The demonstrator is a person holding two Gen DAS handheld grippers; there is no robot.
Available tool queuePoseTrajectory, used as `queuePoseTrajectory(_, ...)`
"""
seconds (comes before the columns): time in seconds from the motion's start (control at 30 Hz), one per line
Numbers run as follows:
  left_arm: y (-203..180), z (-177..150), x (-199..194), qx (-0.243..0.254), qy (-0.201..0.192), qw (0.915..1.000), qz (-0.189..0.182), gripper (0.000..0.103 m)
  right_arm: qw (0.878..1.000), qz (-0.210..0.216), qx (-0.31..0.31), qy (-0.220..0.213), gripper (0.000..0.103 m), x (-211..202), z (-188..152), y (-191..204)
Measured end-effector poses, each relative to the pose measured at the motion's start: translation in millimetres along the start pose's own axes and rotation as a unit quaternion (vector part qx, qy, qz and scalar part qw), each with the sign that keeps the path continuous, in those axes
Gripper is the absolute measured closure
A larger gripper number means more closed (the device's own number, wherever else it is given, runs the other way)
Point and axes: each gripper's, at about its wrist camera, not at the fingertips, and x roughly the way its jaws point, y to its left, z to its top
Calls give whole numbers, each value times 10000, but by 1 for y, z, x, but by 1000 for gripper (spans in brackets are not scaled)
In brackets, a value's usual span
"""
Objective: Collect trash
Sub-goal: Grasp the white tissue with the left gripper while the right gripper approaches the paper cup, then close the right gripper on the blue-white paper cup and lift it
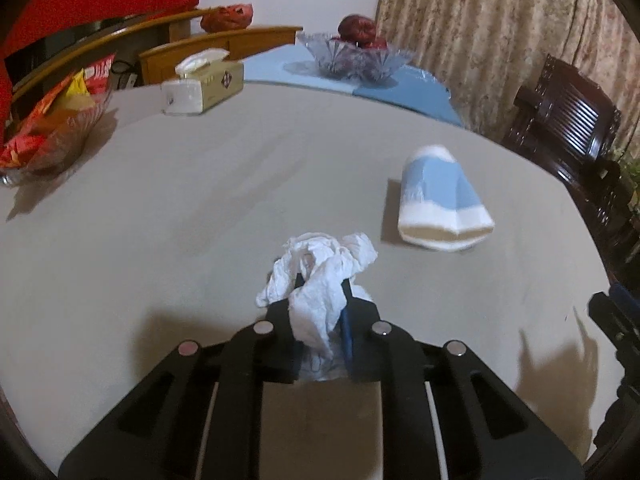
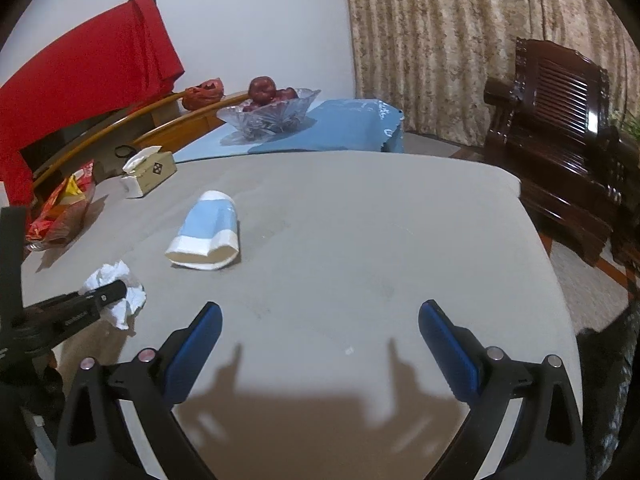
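Grey cloth covered the round worktop, with patterned curtains and a dark wooden chair behind it on the right. At the near edge the left gripper had its jaws clamped on a crumpled white tissue, the paper bunching up over the black fingers and spilling down between them; from the right wrist view the same wad sat at the worktop's near left edge with the left gripper's black finger lying across it. A flattened blue and white paper cup lay on its side on the cloth, a little beyond the tissue and to its right, apart from it. The right gripper hung over bare cloth near the front edge, its blue-padded jaws wide apart with nothing between them, the cup ahead and to the left of it. Farther back stood a tissue box with a sheet poking out, a glass bowl of snack packets at the far left, and a cut-glass bowl of dark red fruit on a blue mat. Red cloth hung over wooden furniture by the wall.
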Motion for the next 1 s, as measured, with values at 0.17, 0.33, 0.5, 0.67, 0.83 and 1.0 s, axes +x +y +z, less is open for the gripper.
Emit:
queuePoseTrajectory(0.17,9,20,5,79,-112,9999,15,89,9997,254,-38,-14,6,19,24,17)
queuePoseTrajectory(0.33,21,35,21,83,-91,9999,93,89,9992,388,-98,54,6,45,45,36)
queuePoseTrajectory(0.5,33,46,33,-38,-84,9999,134,89,9987,332,-349,185,8,75,56,59)
queuePoseTrajectory(0.67,39,46,41,-93,-14,9998,161,89,9977,292,-387,464,12,101,57,69)
queuePoseTrajectory(0.83,41,42,45,-153,36,9998,105,89,9949,407,-396,832,27,120,51,72)
queuePoseTrajectory(1.0,42,43,46,-157,46,9998,84,89,9923,603,-272,1043,29,128,47,70)
